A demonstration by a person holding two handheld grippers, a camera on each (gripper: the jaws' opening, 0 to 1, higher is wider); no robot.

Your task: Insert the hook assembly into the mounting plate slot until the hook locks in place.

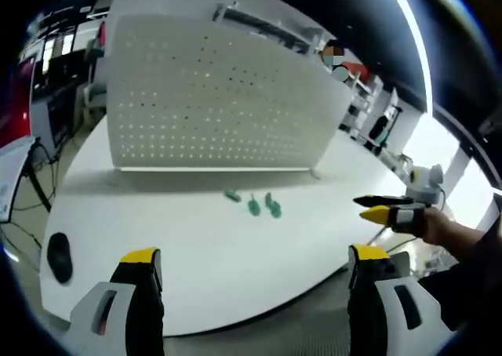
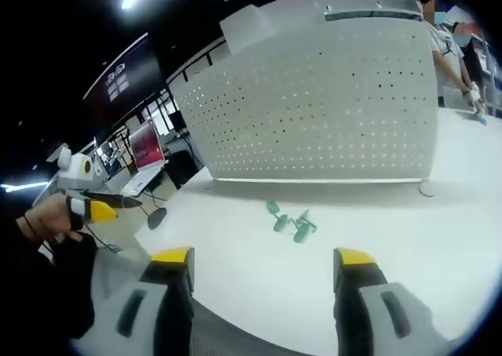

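Observation:
A white perforated mounting plate (image 1: 212,97) stands upright at the back of the white table (image 1: 204,270); it also rises in the right gripper view (image 2: 314,105). In front of it lie three small green hook pieces (image 1: 255,203) on the tabletop, seen in the right gripper view as a loose cluster (image 2: 292,219). My left gripper (image 1: 255,266) is open with nothing between its yellow-tipped jaws, well short of the hooks. My right gripper (image 2: 263,266) is open and empty too. The right gripper (image 1: 380,209) enters the left gripper view at the right, held by a hand; the left gripper (image 2: 98,205) shows at the left of the right gripper view.
A black mouse (image 1: 60,256) lies near the table's left edge. Monitors and desks (image 2: 145,148) stand beyond the table. A person (image 2: 451,50) stands behind the plate at the right. Shelving (image 1: 369,113) lines the far side.

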